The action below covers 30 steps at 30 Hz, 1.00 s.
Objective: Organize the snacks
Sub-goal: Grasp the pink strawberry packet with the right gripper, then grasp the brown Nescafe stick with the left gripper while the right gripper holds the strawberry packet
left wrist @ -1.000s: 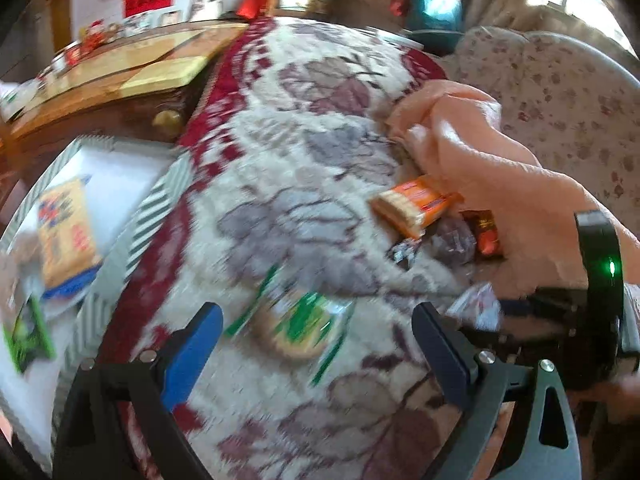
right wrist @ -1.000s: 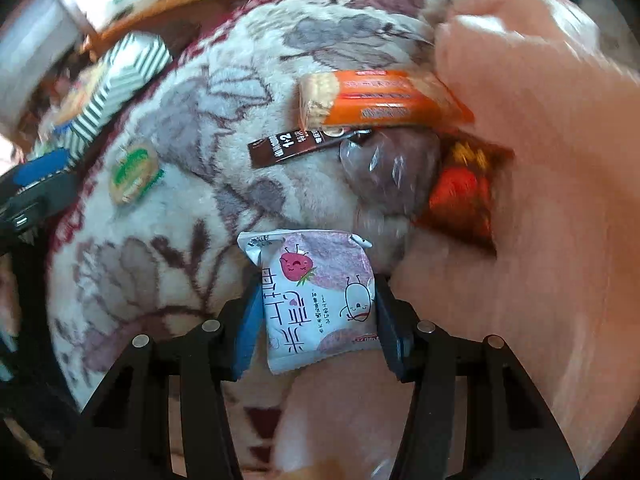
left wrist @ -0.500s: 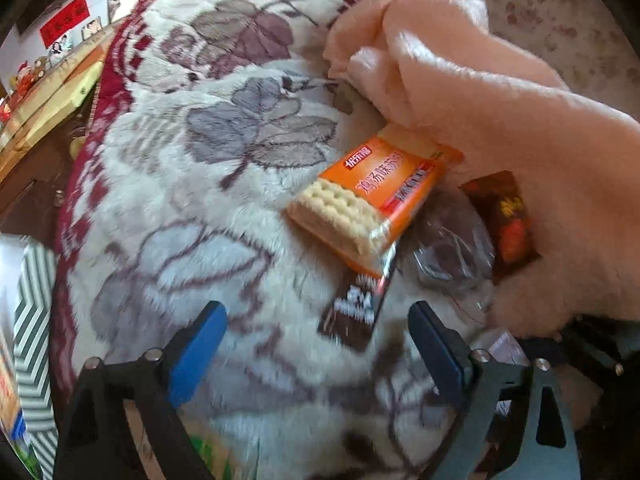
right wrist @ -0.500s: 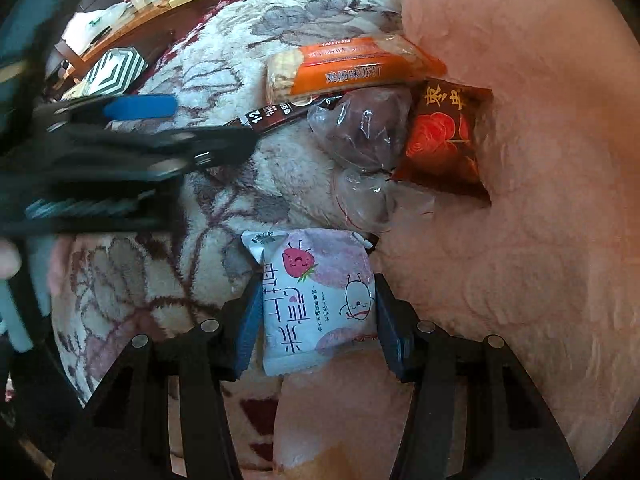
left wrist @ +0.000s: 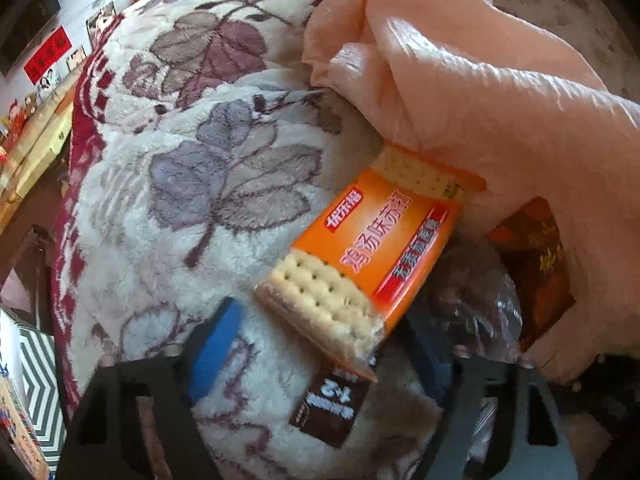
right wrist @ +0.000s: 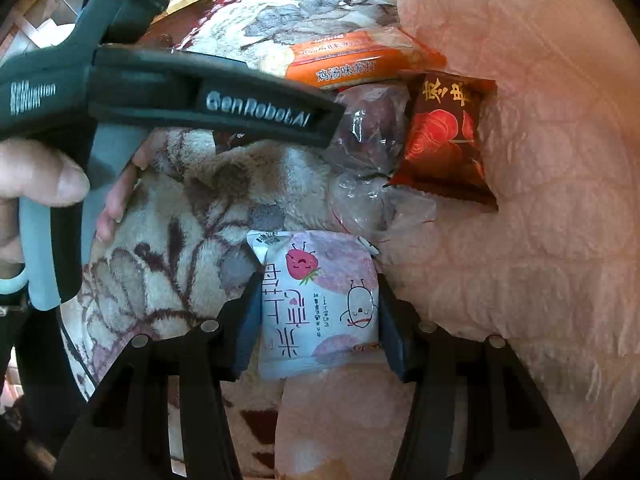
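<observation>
An orange cracker pack [left wrist: 372, 248] lies on the floral blanket [left wrist: 200, 160], its lower end over a dark brown sachet [left wrist: 332, 404]. My left gripper [left wrist: 320, 356] straddles both with its jaws closing, and the pads are not seen pressing on either. A clear-wrapped dark sweet [left wrist: 476, 304] and a red-brown packet [left wrist: 536, 264] lie to the right. My right gripper [right wrist: 318, 316] is shut on a white strawberry packet [right wrist: 316, 280]. In the right wrist view the cracker pack [right wrist: 352, 60] and the red-brown packet [right wrist: 444, 140] lie beyond it.
A pink fleece cloth [left wrist: 480, 80] is bunched along the right, against the snacks. A striped box [left wrist: 36, 368] with packets sits at the lower left, off the blanket. A person's hand [right wrist: 40, 176] holds the left gripper's handle, whose finger [right wrist: 240, 108] crosses the right wrist view.
My left gripper swept from the green packet across the blanket to the cracker pack and sachet, dropped closer, and its jaws narrowed. The right gripper kept its hold on the strawberry packet, barely moving.
</observation>
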Each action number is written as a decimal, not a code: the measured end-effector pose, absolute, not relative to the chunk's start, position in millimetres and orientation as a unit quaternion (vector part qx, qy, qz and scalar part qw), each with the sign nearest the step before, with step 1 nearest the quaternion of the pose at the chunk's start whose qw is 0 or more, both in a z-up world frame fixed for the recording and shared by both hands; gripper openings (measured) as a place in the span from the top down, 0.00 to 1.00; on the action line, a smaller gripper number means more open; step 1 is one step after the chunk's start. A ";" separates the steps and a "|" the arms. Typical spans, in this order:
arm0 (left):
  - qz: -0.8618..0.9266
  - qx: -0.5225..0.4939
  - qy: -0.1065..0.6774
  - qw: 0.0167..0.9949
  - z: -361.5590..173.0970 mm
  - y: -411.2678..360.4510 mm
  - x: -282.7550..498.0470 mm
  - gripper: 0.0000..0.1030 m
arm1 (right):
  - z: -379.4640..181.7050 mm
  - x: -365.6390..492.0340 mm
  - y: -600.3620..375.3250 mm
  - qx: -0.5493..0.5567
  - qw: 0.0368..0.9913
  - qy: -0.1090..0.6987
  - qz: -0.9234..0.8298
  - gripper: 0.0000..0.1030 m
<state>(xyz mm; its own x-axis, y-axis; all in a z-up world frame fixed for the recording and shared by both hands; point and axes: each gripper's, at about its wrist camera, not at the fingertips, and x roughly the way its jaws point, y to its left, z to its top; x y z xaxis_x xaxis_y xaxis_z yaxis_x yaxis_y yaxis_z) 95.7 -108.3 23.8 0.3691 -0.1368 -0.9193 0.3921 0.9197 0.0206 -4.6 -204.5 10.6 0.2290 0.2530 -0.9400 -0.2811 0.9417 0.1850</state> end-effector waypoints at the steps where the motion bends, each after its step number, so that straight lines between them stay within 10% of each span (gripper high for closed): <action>1: -0.168 0.118 0.536 0.819 25.9 -105.7 93.1 0.40 | 10.4 -4.4 -203.9 -0.013 0.784 0.597 0.170 0.49; 5: -0.196 0.109 0.536 0.814 30.8 -100.1 86.9 0.74 | 9.5 -2.7 -202.4 -0.014 0.784 0.597 0.170 0.49; 11: -0.224 0.072 0.542 0.807 35.3 -78.6 75.3 0.87 | 9.1 -3.9 -199.6 -0.015 0.787 0.594 0.168 0.50; 30: -0.220 0.032 0.533 0.817 55.5 -18.3 19.7 0.91 | 19.4 -24.0 -167.9 -0.043 0.783 0.588 0.198 0.50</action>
<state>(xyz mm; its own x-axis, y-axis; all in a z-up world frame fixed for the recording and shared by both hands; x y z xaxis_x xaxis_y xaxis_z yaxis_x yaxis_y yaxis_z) 19.7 -18.3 55.5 0.3354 -0.3247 -0.8843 0.3923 0.9016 -0.1822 -24.0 -167.9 19.4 0.2297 0.2596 -0.9380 -0.3609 0.9178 0.1657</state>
